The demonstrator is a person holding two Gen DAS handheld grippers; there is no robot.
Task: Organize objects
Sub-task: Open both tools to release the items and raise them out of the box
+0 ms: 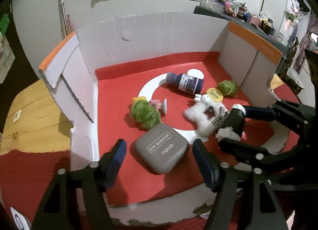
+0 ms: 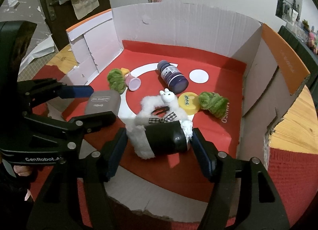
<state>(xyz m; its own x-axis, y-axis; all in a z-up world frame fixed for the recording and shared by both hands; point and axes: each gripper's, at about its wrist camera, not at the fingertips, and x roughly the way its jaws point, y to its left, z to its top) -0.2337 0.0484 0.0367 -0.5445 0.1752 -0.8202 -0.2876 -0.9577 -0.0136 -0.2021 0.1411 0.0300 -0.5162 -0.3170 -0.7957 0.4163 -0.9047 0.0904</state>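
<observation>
Left gripper [image 1: 159, 162] straddling eyeshadow case [image 1: 161, 148] (untouched)

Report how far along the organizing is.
Done: nothing looks sorted; the dark bottle lies tipped among scattered items. In hand: the left hand-held gripper straddles the eye shadow case, the right hand-held gripper the black jar, pads clear. Left: everything.

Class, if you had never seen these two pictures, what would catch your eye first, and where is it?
Probably the red floor of the cardboard box. Next the grey eye-shadow case lying between the left gripper fingers, and the fluffy white rabbit toy on a black cylinder between the right gripper fingers.
</observation>
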